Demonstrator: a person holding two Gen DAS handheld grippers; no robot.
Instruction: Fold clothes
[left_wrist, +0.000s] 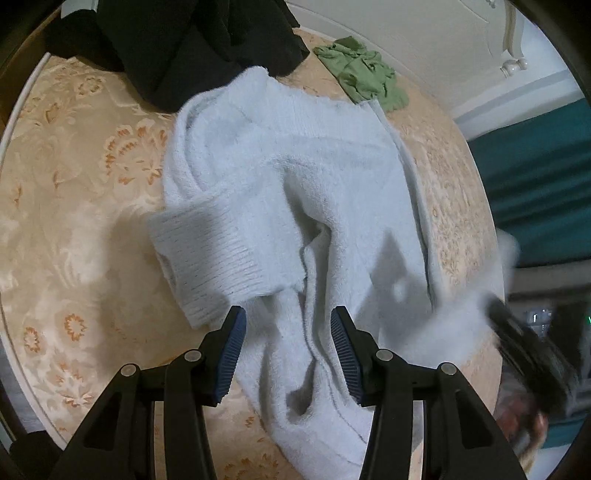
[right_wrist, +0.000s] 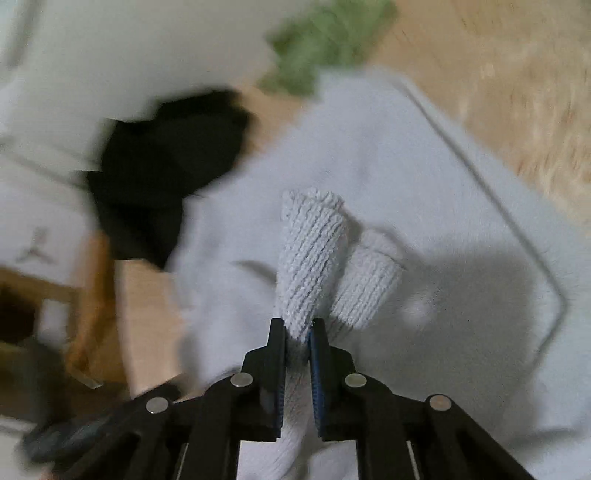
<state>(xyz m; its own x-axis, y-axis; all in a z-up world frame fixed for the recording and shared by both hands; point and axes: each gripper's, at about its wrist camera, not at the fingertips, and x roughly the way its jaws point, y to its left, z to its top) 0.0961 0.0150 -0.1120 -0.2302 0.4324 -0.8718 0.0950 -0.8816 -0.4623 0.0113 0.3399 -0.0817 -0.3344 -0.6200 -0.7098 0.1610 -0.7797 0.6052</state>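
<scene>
Right wrist: right hand-held gripper (right_wrist: 298, 332) pinches sweater (right_wrist: 388, 177) cuff, cuff pointing away.

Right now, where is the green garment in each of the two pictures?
Left wrist view: the green garment lies crumpled at upper right, beyond the white sweater.
Right wrist view: it is a blurred patch at top centre.
Shared landmark: the black garment, touching the sweater's far edge.

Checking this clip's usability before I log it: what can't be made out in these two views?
- Right gripper in the left wrist view: motion blur.
- Black garment and green garment in the right wrist view: smeared by blur.
- White sweater: near end cut off by the frame and the left gripper.
</scene>
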